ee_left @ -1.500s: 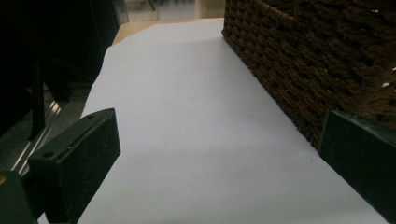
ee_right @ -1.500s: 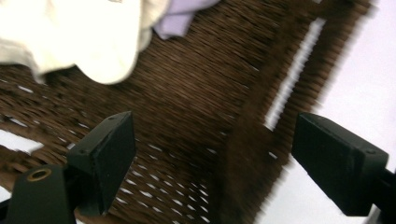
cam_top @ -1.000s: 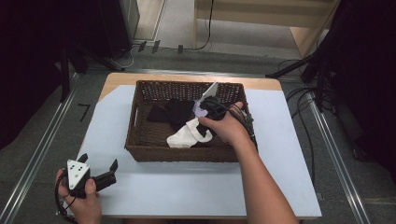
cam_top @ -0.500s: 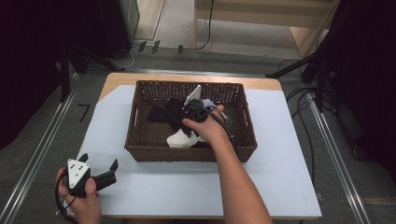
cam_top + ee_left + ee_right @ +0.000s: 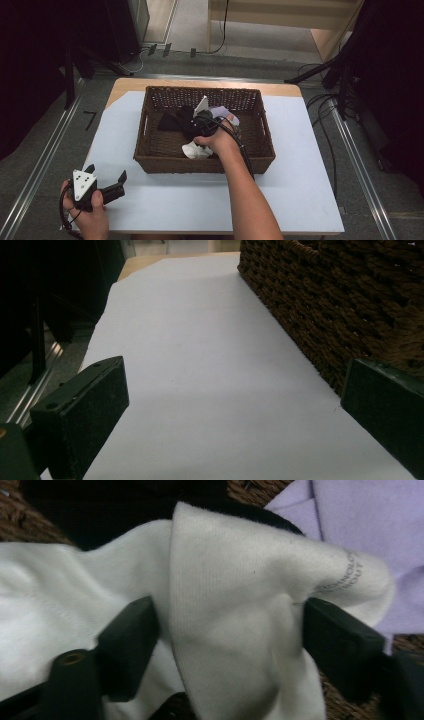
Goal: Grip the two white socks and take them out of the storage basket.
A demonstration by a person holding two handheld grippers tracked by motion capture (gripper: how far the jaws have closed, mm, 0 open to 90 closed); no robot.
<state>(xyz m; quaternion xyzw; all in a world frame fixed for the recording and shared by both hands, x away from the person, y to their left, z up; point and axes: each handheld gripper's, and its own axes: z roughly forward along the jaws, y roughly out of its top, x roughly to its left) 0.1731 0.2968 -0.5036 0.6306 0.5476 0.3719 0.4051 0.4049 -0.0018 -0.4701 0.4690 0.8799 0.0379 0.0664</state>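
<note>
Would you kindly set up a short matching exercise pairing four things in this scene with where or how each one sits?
Things:
1. white sock
2. lilac cloth
3. left gripper
4. wicker basket

Places or states:
A. rests open on the white sheet, outside the basket
B. stands in the middle of the table
C. bunched between the right gripper's closing jaws
D. lies in the basket beside the white sock

Pairs: 1-C, 2-D, 3-A, 4-B
</note>
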